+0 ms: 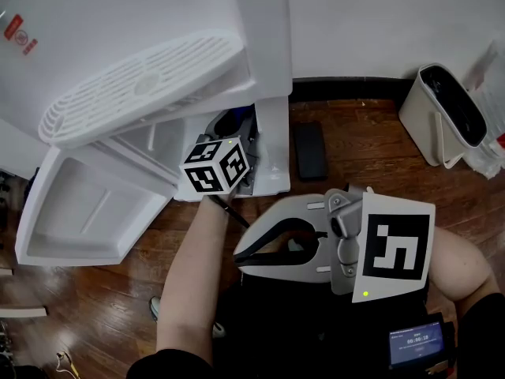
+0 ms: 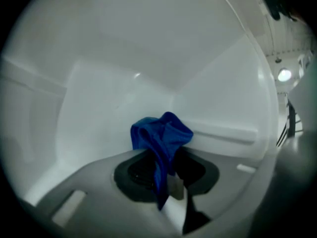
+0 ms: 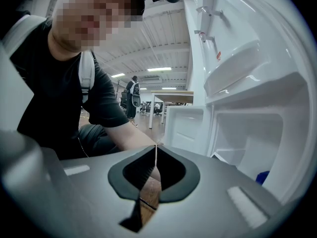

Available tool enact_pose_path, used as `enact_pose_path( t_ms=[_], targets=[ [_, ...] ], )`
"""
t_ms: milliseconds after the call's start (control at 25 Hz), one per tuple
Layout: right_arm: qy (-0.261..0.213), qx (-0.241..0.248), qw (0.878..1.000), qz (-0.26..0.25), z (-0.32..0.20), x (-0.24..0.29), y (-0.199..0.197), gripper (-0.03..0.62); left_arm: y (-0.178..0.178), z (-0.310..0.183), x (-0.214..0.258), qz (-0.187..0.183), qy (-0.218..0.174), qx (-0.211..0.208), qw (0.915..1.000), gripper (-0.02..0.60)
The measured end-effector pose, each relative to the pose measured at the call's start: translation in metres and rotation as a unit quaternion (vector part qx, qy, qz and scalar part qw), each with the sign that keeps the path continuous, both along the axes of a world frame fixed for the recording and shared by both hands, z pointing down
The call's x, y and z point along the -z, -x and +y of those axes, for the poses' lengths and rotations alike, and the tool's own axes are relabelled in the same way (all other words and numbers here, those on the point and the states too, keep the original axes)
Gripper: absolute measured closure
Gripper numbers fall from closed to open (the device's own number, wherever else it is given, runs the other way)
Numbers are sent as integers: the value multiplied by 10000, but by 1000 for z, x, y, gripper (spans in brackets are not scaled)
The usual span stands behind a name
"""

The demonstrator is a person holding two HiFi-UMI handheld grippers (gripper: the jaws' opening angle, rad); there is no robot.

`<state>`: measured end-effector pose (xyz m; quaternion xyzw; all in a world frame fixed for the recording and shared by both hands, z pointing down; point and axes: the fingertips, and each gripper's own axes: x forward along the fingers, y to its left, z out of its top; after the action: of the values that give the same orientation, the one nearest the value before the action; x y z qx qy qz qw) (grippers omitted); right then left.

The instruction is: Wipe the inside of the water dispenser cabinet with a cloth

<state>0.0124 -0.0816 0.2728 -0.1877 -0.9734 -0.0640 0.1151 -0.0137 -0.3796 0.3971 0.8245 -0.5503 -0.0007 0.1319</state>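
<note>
Left gripper [image 2: 163, 157]: jaws clamped tight on a crumpled blue cloth [image 2: 161, 133]. In the head view only its marker cube sticks out of the cabinet opening, a little towards 11 o'clock from centre.
Cloth: bunched up at the jaw tips, with a tail hanging down between them. It sits deep inside the white plastic cabinet [image 2: 124, 83], close to the back corner — can't tell if it actually touches the wall.
Right gripper [image 3: 156, 147]: jaws shut tip to tip, nothing in them. It's outside the cabinet, around 5 o'clock in the head view, with its tips pointing to 9 o'clock.
Water dispenser [image 1: 158, 22]: tall white unit at 11 o'clock, slotted drip tray [image 1: 142, 85] above the cabinet.
Cabinet door [image 1: 87, 212]: swung wide open, at 8 o'clock.
Floor [image 1: 363, 156]: dark wood — a flat black rectangular thing [image 1: 310, 150] at 1 o'clock, a white bin [image 1: 446, 113] at 2 o'clock.
</note>
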Motion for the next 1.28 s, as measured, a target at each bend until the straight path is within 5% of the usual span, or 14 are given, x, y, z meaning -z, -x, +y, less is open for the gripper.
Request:
enact_pose_path(
  t_ms=[120,240,320,400,440,520,560,600,680,760,1000,1120,1280],
  targets=[
    [-23,47,10000,-20,1,0,0,582,49,1,4,388,-14,795,9961,479],
    [-39,72,10000,-36,2,1,1,582,118,11,7,226,-38,2202,9752,477],
    [-32,63,10000,-37,1,1,1,582,139,21,14,-68,-120,2743,9616,477],
    [-25,57,10000,-44,1,1,1,582,130,20,18,-856,-207,2491,9645,479],
    [-28,58,10000,-39,1,1,1,582,117,16,15,-1570,-214,2113,9645,478],
    [-38,51,10000,-3,0,0,0,582,88,4,4,-2961,-195,1311,9459,477],
    [-35,41,10000,13,0,0,0,582,77,-1,1,-3210,-167,1043,9412,477],
    [-26,31,10000,17,0,-1,0,582,69,-5,2,-3017,-106,879,9493,477],
    [2,15,10000,6,0,-1,0,582,57,-6,12,-1708,16,643,9832,477],
    [31,13,10000,13,0,-1,-1,582,48,-3,31,-650,-143,344,9972,477],
    [88,59,9999,108,1,-4,-3,582,20,8,112,92,-1160,-572,9916,477],
    [119,6,9998,156,1,-7,-2,582,-4,7,132,58,-1287,-979,9868,477],
    [259,-119,9996,82,0,-6,1,582,-6,12,134,280,-1266,-1023,9863,479]
  ],
)
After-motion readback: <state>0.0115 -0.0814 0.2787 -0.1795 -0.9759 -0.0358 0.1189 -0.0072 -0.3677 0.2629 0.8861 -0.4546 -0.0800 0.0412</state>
